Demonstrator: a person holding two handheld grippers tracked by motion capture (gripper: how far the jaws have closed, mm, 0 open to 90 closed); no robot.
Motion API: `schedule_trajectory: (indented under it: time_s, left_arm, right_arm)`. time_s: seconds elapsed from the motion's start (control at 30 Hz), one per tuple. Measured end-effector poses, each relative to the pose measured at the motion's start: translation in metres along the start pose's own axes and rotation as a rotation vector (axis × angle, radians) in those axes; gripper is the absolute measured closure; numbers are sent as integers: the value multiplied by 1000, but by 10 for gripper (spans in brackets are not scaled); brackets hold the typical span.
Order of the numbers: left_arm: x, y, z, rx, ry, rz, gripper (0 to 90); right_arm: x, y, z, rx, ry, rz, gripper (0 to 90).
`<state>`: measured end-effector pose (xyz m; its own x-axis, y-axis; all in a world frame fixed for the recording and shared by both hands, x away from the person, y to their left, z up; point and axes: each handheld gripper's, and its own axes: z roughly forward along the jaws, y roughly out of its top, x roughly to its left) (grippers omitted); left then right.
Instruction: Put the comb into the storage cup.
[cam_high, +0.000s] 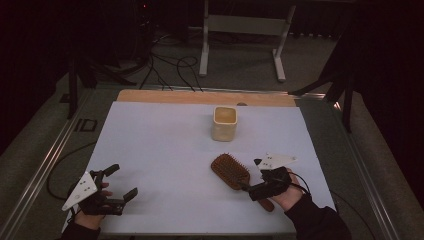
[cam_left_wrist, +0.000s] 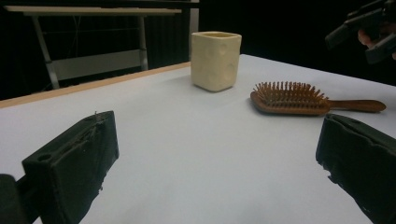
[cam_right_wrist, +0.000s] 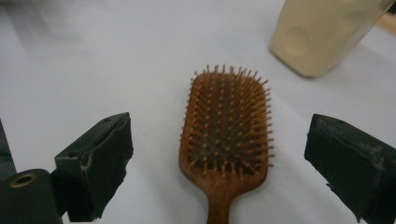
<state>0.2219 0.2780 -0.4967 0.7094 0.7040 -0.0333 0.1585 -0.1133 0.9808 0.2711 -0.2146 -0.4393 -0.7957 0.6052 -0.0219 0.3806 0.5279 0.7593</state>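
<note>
Right gripper (cam_high: 248, 188) is hovering over the handle of the brown wooden paddle hairbrush with peg bristles (cam_high: 231, 171), jaws spread wide and released, nothing between them yet. In the right gripper view the hairbrush (cam_right_wrist: 225, 126) is lying bristles-up on the white table sheet (cam_high: 170, 150), handle pointing back toward the gripper, head centred between the two black jaws with bare sheet on both sides. Brush is sitting at the near right of the sheet, in front of the cream squarish ceramic cup with dimpled sides (cam_high: 224, 123), near it but apart.

Left gripper (cam_high: 120, 182) is resting at the near left corner, also released and empty, well apart from the brush; its view is showing the cup (cam_left_wrist: 216, 59) and brush (cam_left_wrist: 289, 98) across the sheet.

Judging the step: lining up to grab the brush.

Risks from here:
- Jaws are straddling the wide head rather than the thin handle; closing there could be pressing on the pegs or slipping off the rounded edge.
- Handle is low and flat on the sheet, so jaw tips could be scraping or bunching the sheet while coming down.
- A grip far back on the handle is likely leaving the head heavy and drooping.
- Swinging forward after lifting could be knocking the cup over.
</note>
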Motion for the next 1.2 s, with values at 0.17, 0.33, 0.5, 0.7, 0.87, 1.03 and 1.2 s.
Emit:
schedule_trajectory:
  time_s: [0.17,0.33,0.5,0.7,0.87,1.03,1.2]
  left_arm:
    - [0,0,0,-1,0,0,0]
    - [0,0,0,-1,-1,0,0]
    - [0,0,0,-2,0,0,0]
    - [0,0,0,-2,-1,-1,0]
    - [0,0,0,-2,-1,-1,0]
    - [0,0,0,-1,-1,1,0]
    - [-1,0,0,0,-1,2,0]
  right_arm:
    - [1,-2,9,51,0,7,76]
    - [1,-3,16,110,0,8,77]
    - [2,-2,21,156,3,4,77]
    - [3,-1,26,213,11,3,76]
    - [3,-2,30,247,12,10,76]
    - [2,-2,34,288,20,21,76]
    - [1,-1,37,324,25,42,76]
